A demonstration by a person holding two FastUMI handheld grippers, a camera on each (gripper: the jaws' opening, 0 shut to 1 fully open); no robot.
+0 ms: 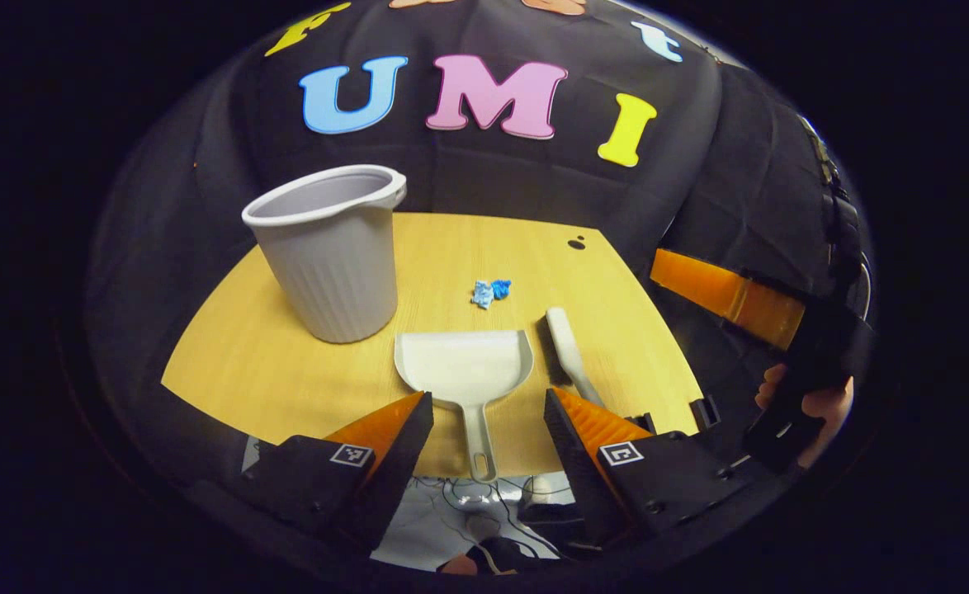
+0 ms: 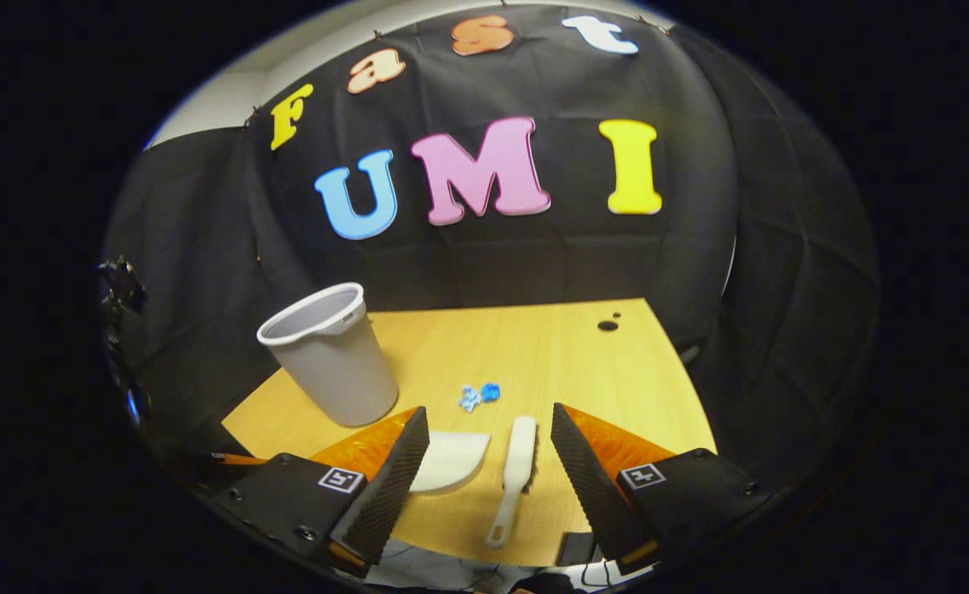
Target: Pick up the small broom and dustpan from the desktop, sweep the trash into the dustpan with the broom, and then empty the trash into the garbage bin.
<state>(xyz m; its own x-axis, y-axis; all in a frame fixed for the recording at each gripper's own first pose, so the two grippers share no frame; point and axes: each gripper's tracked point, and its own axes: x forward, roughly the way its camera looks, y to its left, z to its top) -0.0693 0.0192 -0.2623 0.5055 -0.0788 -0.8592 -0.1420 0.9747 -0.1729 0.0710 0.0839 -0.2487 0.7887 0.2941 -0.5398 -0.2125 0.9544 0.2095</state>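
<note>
Dustpan [image 1: 462,364] pale, flat, handle near | broom [image 2: 516,470] pale; beside it

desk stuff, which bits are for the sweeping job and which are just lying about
For the job:
- dustpan
- small broom
- blue crumpled trash
- grey garbage bin
- left gripper and right gripper, both open

Just there:
- dark holes in the desktop
- cables below the desk's near edge
</note>
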